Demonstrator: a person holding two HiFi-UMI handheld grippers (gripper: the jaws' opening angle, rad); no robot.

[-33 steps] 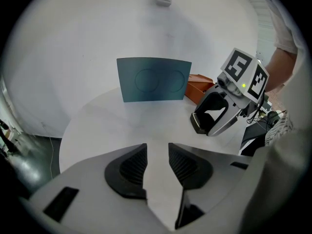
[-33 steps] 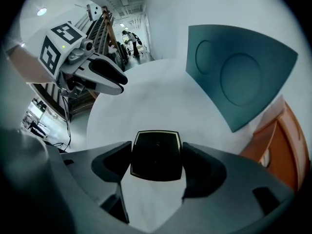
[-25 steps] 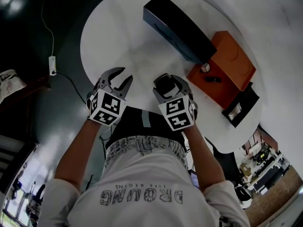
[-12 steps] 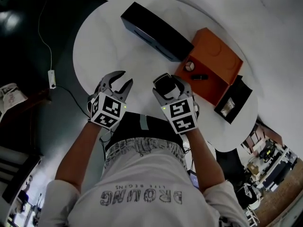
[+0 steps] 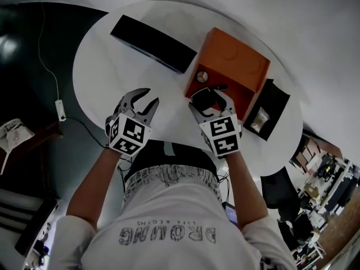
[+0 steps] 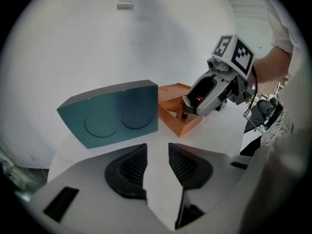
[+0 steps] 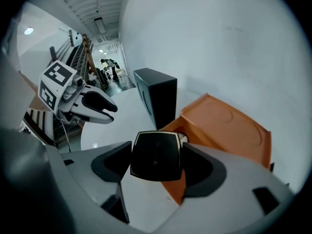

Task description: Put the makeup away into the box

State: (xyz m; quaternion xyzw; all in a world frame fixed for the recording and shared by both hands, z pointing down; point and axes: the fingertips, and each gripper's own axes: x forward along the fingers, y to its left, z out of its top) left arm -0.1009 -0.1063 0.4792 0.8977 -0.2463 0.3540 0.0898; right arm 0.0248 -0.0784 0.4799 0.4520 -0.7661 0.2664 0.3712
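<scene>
**Worktop** (image 5: 107, 77): round and white. It carries everything listed below.

**Orange box** (image 5: 239, 58): the place where the makeup goes. It lies flat toward the far right of the worktop. Its near end is open and its far part is covered by a plain orange panel. The open end faces the person, probably so things can be dropped in from the front.

**Contents of the box:** a small round pot (image 5: 202, 76) and a short dark stick (image 5: 220, 86). Both lie in the open end, so part of the tidying looks done.

**Black compact** (image 7: 157, 155): square and flat, clamped by two opposite edges in the right gripper (image 5: 209, 99). From the head view it hangs at the near edge of the box's open end, apparently on its way in. A flat hold like this should let it go down level.

**Left gripper** (image 5: 144, 101): its jaws stand moderately apart with nothing between them. It hovers over bare worktop left of the box, apparently kept clear of the other gripper's path.

**Dark teal case** (image 6: 112, 113): long, and stands beside the box on its left. Neither gripper touches it.

**Black tray** (image 5: 275, 103): sits just right of the box. What it holds is too small to tell.
</scene>
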